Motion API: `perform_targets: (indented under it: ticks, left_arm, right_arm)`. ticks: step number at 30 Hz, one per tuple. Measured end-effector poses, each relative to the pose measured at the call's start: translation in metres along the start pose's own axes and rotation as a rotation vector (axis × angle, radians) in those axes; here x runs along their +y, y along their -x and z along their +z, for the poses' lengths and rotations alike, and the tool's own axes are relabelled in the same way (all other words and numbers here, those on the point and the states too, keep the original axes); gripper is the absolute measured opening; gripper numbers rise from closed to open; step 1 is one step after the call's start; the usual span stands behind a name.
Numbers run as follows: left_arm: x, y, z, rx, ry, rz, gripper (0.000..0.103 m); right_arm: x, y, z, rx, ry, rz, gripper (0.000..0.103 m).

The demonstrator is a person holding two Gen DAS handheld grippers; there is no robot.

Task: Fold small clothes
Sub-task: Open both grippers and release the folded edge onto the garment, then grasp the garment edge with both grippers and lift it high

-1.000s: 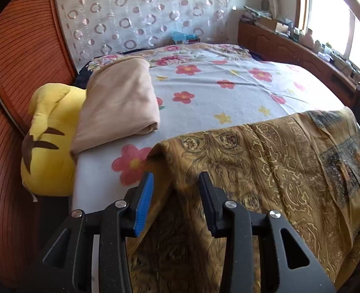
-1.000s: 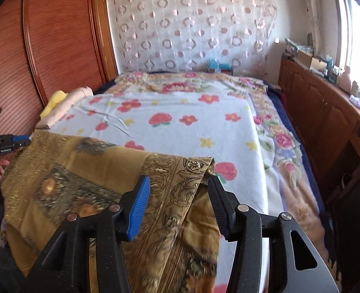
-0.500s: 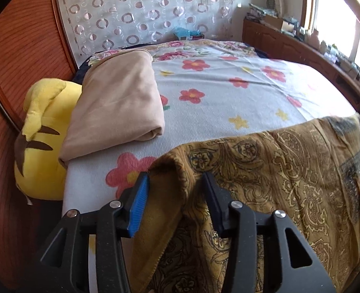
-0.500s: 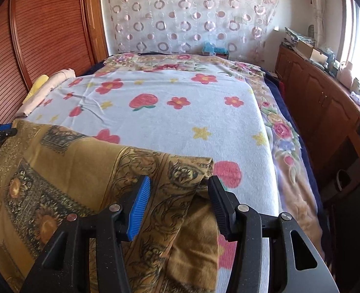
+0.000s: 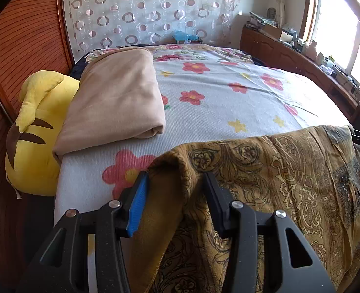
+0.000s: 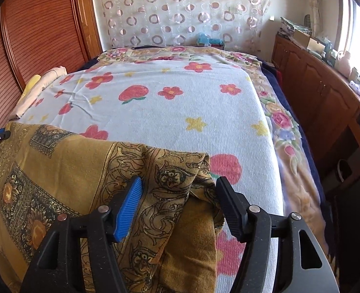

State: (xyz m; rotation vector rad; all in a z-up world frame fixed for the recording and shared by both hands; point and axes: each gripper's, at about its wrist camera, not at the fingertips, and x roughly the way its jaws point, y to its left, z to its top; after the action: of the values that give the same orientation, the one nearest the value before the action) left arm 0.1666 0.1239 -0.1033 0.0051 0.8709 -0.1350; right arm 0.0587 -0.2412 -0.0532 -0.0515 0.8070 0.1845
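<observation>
Both fingers (image 5: 175, 183) (image 6: 178, 186) parted, just opening, mustard patterned cloth (image 5: 277, 171) bunched loosely between them.

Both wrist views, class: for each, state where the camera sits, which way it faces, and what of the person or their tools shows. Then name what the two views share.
Left wrist: on the left gripper, angled down at the bed's left side; brown patterned cloth between open jaws; beige blanket.
Right wrist: on the right gripper, facing up the bed; jaws just opened around the cloth's other corner.
Shared: the cloth, bed, circle-patterned curtain.
</observation>
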Motion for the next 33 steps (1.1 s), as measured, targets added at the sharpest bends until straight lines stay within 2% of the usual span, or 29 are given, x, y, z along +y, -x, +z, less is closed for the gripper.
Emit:
perform_targets:
  ticks: [3, 11, 14, 16, 18, 19, 20, 21, 24, 26, 29, 33]
  left_arm:
    - [0.000, 0.000, 0.000, 0.001, 0.001, -0.001, 0.047]
    - [-0.001, 0.000, 0.000, 0.001, -0.014, -0.006, 0.046]
    - [-0.008, 0.002, -0.002, 0.001, -0.087, -0.043, 0.027]
    - [-0.006, 0.002, -0.002, 0.001, -0.078, -0.065, 0.023]
    - [-0.006, 0.004, -0.002, 0.000, -0.068, -0.099, 0.009]
    - [-0.006, 0.005, -0.003, -0.002, -0.061, -0.102, 0.008]
    - [-0.008, 0.007, -0.004, -0.009, -0.064, -0.094, 0.005]
    - [-0.010, 0.012, -0.004, -0.025, -0.066, -0.091, 0.005]
    - [-0.017, 0.045, -0.008, -0.133, -0.048, -0.111, 0.004]
    - [-0.019, 0.069, -0.011, -0.201, -0.035, -0.117, 0.004]
    - [-0.024, 0.115, -0.015, -0.315, -0.032, -0.122, 0.004]
    - [-0.028, 0.166, -0.013, -0.432, -0.034, -0.137, 0.004]
  right_arm:
    - [-0.005, -0.004, 0.003, -0.009, -0.009, -0.042, 0.067]
    - [-0.012, -0.008, 0.006, 0.022, -0.011, -0.007, 0.067]
    - [-0.016, -0.010, 0.007, 0.017, -0.025, 0.019, 0.067]
    - [-0.015, -0.011, 0.007, 0.012, -0.019, 0.024, 0.066]
    - [-0.012, -0.009, 0.006, 0.008, -0.007, 0.059, 0.044]
    - [-0.009, -0.008, 0.004, 0.010, -0.001, 0.070, 0.036]
    - [-0.006, -0.006, 0.002, 0.008, 0.006, 0.067, 0.016]
    - [-0.002, -0.003, -0.001, 0.000, 0.011, 0.065, 0.011]
    - [0.006, 0.013, -0.011, -0.043, 0.004, 0.063, 0.009]
    - [0.006, 0.033, -0.016, -0.101, -0.018, 0.070, 0.009]
    - [0.003, 0.079, -0.022, -0.229, -0.061, 0.097, 0.008]
    - [0.006, 0.144, -0.021, -0.377, -0.041, 0.097, 0.008]
